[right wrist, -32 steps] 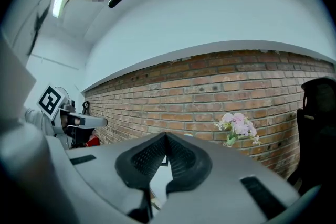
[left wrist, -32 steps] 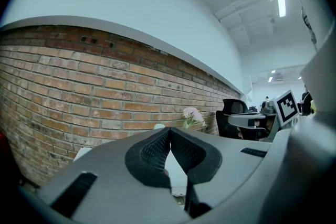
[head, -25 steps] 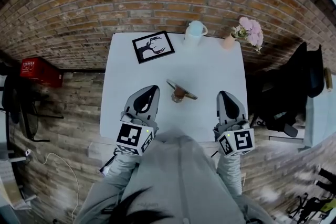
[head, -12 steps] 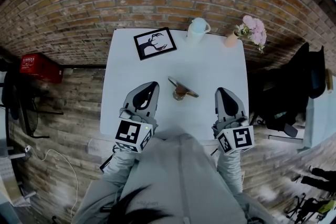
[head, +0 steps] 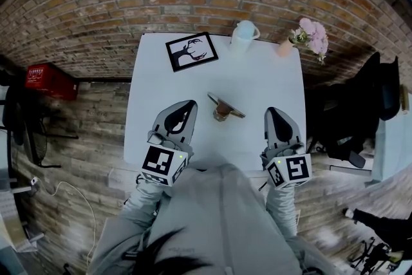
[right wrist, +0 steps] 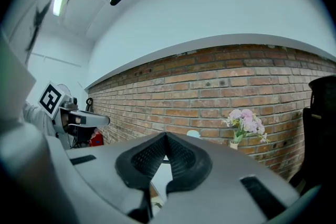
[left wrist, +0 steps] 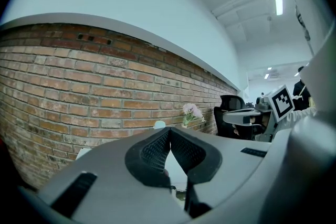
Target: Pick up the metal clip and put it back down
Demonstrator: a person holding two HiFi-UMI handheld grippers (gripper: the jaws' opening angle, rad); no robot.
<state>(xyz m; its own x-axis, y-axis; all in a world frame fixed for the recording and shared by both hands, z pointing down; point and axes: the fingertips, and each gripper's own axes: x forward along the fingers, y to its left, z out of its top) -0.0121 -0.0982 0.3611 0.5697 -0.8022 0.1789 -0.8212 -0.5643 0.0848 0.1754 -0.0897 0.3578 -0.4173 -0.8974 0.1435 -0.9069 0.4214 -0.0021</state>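
The metal clip (head: 224, 107), a thin metal strip on a brownish body, lies near the middle of the white table (head: 261, 77). My left gripper (head: 187, 104) rests to its left, the tip a short way from the clip and not touching it. To the clip's right, a little further off, is my right gripper (head: 273, 114). Both are shut with nothing between the jaws. The left gripper view shows my left gripper (left wrist: 169, 131) with its jaws meeting at the tip. The right gripper view shows the same of my right gripper (right wrist: 166, 136).
At the table's far edge stand a framed deer picture (head: 191, 51), a pale mug (head: 244, 35) and a small vase of pink flowers (head: 306, 38). A brick wall rises behind them. A black chair (head: 360, 100) stands to the right, a red box (head: 46, 82) on the floor to the left.
The grippers and the clip keep their places. Only the head view has shifted slightly.
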